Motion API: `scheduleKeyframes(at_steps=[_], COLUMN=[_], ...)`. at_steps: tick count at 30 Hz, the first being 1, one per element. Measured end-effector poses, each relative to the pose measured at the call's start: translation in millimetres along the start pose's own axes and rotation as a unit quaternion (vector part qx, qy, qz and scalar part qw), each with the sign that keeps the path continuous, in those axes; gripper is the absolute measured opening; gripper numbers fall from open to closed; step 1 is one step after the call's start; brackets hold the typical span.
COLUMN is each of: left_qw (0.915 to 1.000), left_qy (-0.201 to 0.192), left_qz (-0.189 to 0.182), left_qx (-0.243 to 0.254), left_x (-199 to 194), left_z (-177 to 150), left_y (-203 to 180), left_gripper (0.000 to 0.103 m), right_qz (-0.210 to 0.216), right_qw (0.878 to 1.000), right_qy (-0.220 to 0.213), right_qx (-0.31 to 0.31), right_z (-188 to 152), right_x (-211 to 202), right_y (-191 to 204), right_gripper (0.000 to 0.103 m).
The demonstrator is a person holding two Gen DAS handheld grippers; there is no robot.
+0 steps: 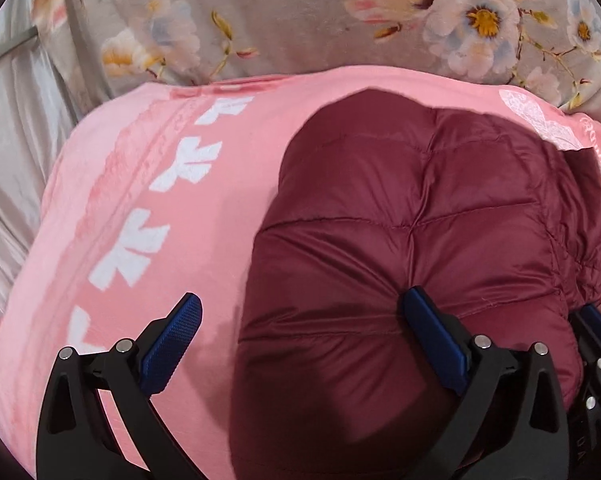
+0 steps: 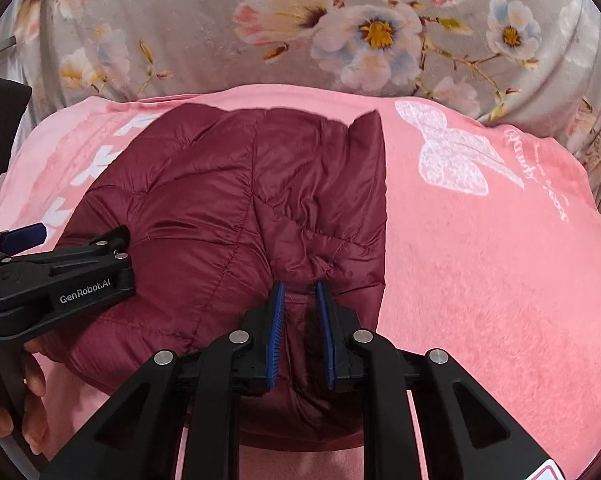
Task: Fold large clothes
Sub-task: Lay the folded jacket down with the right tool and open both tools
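I see a dark maroon quilted jacket (image 2: 228, 208) with stitched diamond panels, on a pink blanket (image 2: 480, 260) printed with white bows and white script. Behind it, a grey cover (image 1: 292, 20) shows pink, white and blue flowers with yellow centres. My grippers are black with blue pads (image 2: 277, 332).

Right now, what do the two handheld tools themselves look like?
Both match: the left tool and right tool have matte black angular frames with triangular cutouts, silver round pivot pins, and blue ribbed pads. White "GenRobot.AI" lettering marks the left one's side. No cables visible.
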State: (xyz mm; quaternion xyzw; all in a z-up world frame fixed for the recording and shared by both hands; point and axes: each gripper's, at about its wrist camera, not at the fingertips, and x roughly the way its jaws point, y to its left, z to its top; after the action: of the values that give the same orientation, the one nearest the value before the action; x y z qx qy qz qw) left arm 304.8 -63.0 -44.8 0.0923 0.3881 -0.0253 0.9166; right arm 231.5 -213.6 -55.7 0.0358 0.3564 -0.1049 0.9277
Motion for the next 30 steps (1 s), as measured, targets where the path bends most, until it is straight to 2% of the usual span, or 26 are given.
scheduleKeyframes(at_steps=[8,14,30], left_qw=[0.9994,0.9988,0.9991], left_qy=[-0.011,-0.012,-0.014], left_qz=[-0.019,-0.03,-0.023], left_qx=[-0.028,-0.037,-0.033], left_x=[17.2,22.3,23.4], left_z=[-15.6,-18.8,-18.3], left_y=[0.0,0.3,-2.6], left_gripper=[0.098,0.098,0.098], right_qz=[-0.012,-0.003,-0.001], right_qw=[1.0,1.0,1.0], right_qy=[-0.005,-0.002,0.001], right_qx=[-0.006,0.004,0.006], right_z=[-10.9,-10.8,-10.4], right_x=[11.1,13.1,15.2], right_y=[2.9,-0.2,-1.9], right_gripper=[0.015,0.015,0.016])
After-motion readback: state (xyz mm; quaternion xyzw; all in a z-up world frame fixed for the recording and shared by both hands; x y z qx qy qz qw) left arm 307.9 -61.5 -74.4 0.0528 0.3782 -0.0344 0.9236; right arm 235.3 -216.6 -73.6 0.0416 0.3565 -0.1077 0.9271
